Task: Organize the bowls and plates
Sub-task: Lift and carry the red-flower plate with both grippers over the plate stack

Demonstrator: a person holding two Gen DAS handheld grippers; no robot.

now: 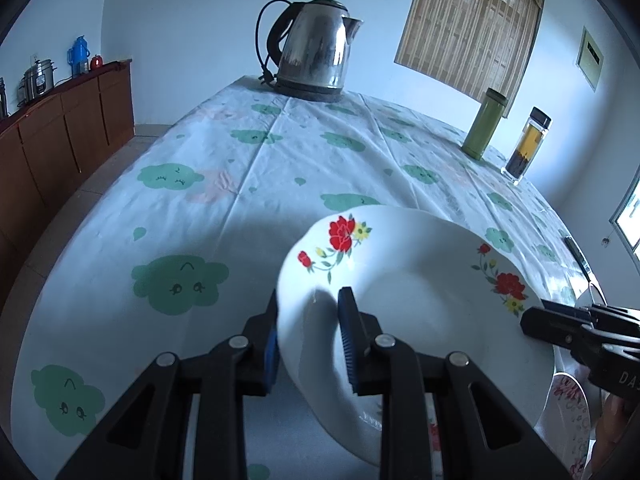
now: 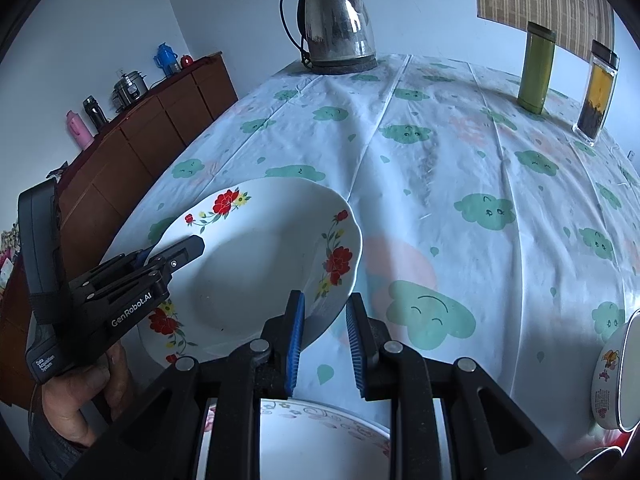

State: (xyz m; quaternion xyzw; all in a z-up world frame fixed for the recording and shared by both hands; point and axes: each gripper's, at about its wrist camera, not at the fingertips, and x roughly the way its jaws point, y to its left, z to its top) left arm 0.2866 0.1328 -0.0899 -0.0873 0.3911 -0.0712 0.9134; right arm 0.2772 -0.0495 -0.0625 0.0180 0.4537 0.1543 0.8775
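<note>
A white deep plate (image 1: pixel 420 300) with red flowers on its rim hangs tilted above the table, held from both sides. My left gripper (image 1: pixel 310 294) is shut on its left rim, one blue pad under the rim and one finger over it. It shows in the right wrist view as the left gripper (image 2: pixel 188 250), with a hand on its handle. My right gripper (image 2: pixel 326 296) is shut on the same plate (image 2: pixel 260 260) at its right rim, and it enters the left wrist view as the right gripper (image 1: pixel 532 320). A second plate (image 2: pixel 320 420) with pink flowers lies below.
The table wears a cloud-print cloth (image 1: pixel 224 152). A steel kettle (image 1: pixel 316 52) stands at the far end, a green tumbler (image 1: pixel 484 124) and a tea bottle (image 1: pixel 526 146) at the far right. A printed bowl (image 2: pixel 616 380) sits near right. A wooden sideboard (image 1: pixel 60 132) runs along the left.
</note>
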